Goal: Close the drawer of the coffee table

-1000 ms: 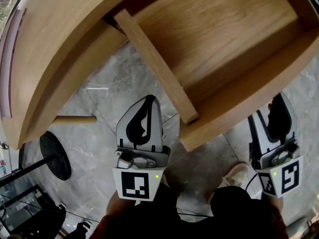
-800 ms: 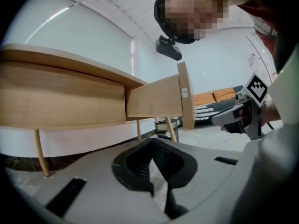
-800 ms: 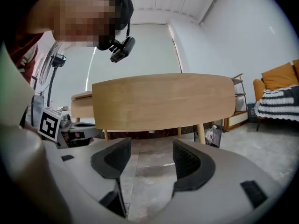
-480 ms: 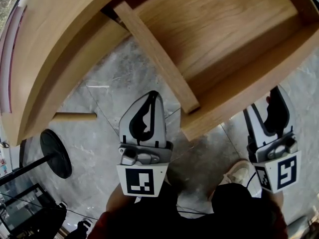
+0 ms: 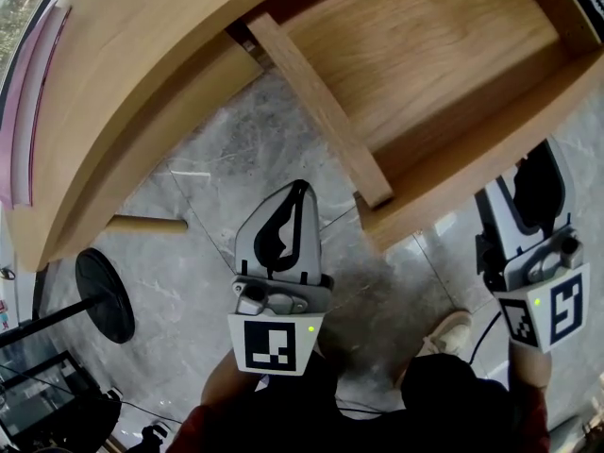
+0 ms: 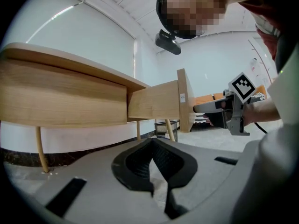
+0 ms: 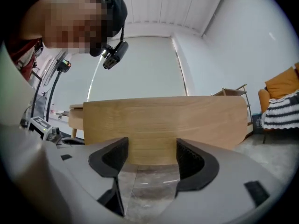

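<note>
Grey marble floor [image 5: 236, 168] lies under the wooden coffee table [image 5: 123, 83], and the left gripper [image 5: 300, 189] hangs where it was a second ago, jaws pressed together on nothing. Its drawer [image 5: 472, 149] stands as far out as before, bare wood bottom showing. At the drawer front the right gripper [image 5: 541, 163] is opening its jaws wide, nothing between them.

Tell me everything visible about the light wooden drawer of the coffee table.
The light oak-look wooden drawer is pulled well out from under the curved wooden tabletop, its visible inside bare. It has a flat grained bottom, a straight side wall and a taller wide front panel with no handle showing. It sits level above the grey marble-look floor. The right gripper, jaws opening with nothing between them, points at the front panel's outer face; contact cannot be confirmed.
</note>
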